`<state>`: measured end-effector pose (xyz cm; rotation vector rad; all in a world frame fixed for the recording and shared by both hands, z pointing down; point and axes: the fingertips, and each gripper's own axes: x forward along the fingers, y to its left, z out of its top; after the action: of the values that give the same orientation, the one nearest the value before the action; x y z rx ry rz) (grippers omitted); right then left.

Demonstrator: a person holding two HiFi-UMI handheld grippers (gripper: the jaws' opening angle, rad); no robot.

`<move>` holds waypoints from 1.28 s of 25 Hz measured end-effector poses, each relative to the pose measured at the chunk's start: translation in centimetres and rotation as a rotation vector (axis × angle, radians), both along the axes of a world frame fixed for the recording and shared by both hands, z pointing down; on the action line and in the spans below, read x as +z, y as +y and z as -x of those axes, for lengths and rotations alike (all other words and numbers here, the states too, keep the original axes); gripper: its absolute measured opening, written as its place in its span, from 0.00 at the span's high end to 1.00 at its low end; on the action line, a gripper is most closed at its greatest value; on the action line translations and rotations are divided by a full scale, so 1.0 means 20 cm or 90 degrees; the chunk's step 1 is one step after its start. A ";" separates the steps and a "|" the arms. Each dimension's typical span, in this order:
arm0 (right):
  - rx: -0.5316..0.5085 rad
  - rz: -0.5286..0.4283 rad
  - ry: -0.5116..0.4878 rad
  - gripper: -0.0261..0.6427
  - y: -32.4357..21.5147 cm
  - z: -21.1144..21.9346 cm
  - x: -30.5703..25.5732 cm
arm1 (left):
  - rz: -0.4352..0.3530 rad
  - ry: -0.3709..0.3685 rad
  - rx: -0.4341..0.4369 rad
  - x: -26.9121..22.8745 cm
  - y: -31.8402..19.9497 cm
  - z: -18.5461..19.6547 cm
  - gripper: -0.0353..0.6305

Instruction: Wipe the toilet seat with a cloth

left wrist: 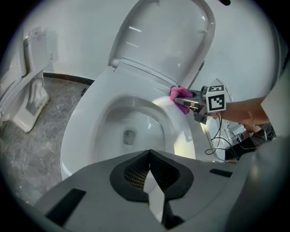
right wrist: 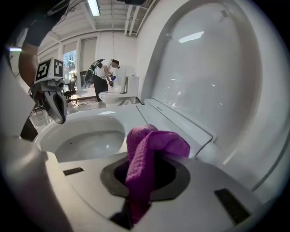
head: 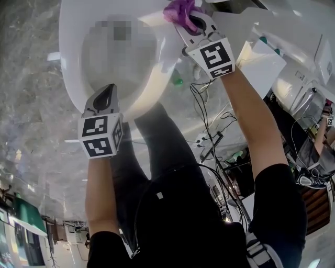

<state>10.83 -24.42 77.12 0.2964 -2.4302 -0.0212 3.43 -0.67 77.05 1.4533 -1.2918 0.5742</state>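
Grey floor (head: 31, 104); toilet seat (head: 152, 89) upper left. Right gripper (head: 191, 21) jaws clamp cloth (head: 180, 11) at seat's rear, apparently for wiping. Left gripper (head: 104, 97) jaws together, empty, parked clear.

Toilet seat (left wrist: 84, 131): white, smooth, high gloss; plastic or ceramic, cannot tell which; lid (left wrist: 167, 41) same glossy white, light streaks mirrored in it; bowl (left wrist: 131, 118) glazed, shiny; cloth (right wrist: 145, 154) magenta, soft looped or knitted weave, matt, fuzzy; left hand-held gripper (left wrist: 149, 158) smooth matt grey plastic shell, dark inset with fine ribbed texture at jaws; right hand-held gripper (head: 192, 23) same matt grey plastic; marker cube (head: 100, 136) flat matt black-and-white faces; floor (left wrist: 31, 154) grey mottled stone look, slight sheen
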 end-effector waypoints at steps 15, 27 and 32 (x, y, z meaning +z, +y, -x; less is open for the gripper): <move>-0.081 0.046 0.060 0.88 0.62 -0.05 0.06 | -0.005 0.026 0.034 -0.06 0.18 0.00 0.93; 0.166 0.182 0.033 0.88 1.07 -0.10 0.07 | -0.020 0.035 0.077 -0.14 0.44 0.16 0.93; 0.250 0.247 0.015 0.88 1.37 -0.11 0.06 | -0.012 0.044 0.064 -0.16 0.59 0.23 0.93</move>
<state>13.02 2.91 78.37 0.5812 -2.2518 0.6062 -1.08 11.05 73.82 1.5483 -1.1781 0.5744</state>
